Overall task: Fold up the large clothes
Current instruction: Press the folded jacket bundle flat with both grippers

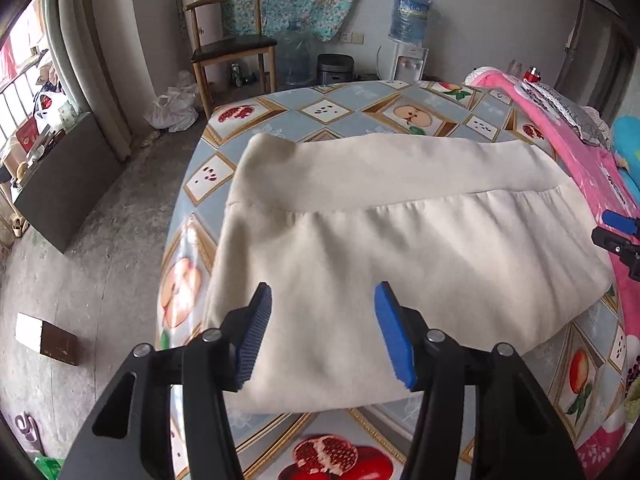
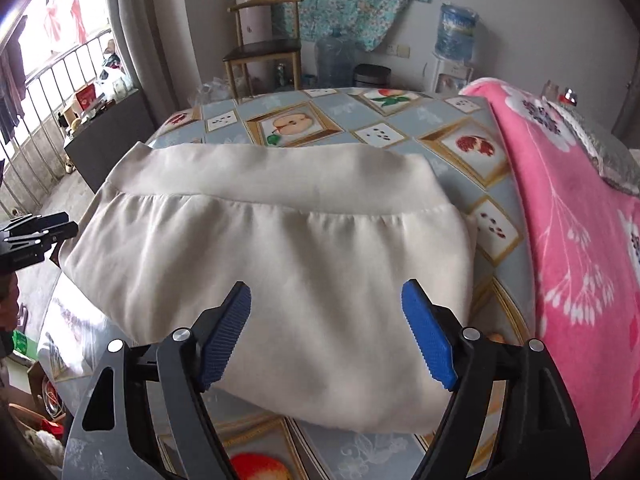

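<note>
A cream garment [image 1: 392, 224] lies folded into a wide block on the fruit-print table [image 1: 328, 108], its ribbed band along the far side. My left gripper [image 1: 323, 294] hovers open over the garment's near left part, blue pads apart, nothing pinched. In the right wrist view the same garment [image 2: 280, 248] fills the middle, and my right gripper [image 2: 326, 290] stands wide open above its near right part, holding nothing. The right gripper [image 1: 618, 236] shows at the right edge of the left wrist view; the left gripper [image 2: 36, 236] shows at the left edge of the right wrist view.
A pink flowered blanket [image 2: 572, 240] covers the table's right side. Beyond the table stand a wooden chair [image 1: 230, 44], water bottles and a dispenser [image 1: 410, 48]. A dark cabinet [image 1: 68, 184] and a small box [image 1: 46, 338] sit on the concrete floor at the left.
</note>
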Tool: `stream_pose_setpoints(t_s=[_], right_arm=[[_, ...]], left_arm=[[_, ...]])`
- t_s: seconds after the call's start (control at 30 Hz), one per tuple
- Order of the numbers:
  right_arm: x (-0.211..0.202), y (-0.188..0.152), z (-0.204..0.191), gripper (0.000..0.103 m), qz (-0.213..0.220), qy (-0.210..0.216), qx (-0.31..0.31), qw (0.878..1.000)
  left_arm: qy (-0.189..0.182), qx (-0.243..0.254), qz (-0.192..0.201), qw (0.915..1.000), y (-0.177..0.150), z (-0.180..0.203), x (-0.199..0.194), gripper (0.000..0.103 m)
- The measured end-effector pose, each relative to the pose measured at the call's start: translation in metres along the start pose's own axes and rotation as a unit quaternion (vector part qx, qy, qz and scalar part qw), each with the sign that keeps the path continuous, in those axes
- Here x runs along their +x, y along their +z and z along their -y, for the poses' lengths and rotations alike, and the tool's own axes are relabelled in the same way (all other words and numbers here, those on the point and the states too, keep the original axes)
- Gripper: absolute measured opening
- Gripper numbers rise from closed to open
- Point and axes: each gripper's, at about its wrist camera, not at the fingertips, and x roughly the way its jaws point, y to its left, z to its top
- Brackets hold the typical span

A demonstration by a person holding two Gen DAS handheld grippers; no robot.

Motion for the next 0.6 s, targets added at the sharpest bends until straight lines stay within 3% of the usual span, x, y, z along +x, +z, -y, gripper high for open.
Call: stream_pose_setpoints(t_s=[0.17,0.3,0.4,0.5,0.6], right_arm=[[0.053,-0.011,-0.002,0.076,-0.061,-0.024,0.011,0.998],[0.052,-0.011,0.003,0.077,-0.079,-0.023,0.016,0.996],[0.041,0.01,0.007,0.077,-0.049,-0.012,0.028,0.998],[0.042,0.029,0.018,0.078,-0.021,-0.028,0.047,0.998],[0.068,0.031,0.037,0.078,-0.042,-0.067,0.061,0.995]], left_arm=[[0.027,-0.013,-0.047,0.9984,-0.003,0.016,0.045,0.056],[0.04,-0.008,-0.038,0.9984,-0.007,0.022,0.047,0.057],[0.035,-0.016,-0.041,0.9984,-0.005,0.019,0.048,0.057],[0.036,-0.018,-0.042,0.9983,-0.005,0.02,0.048,0.057],[0.038,-0.02,-0.04,0.9983,-0.006,0.02,0.047,0.057]])
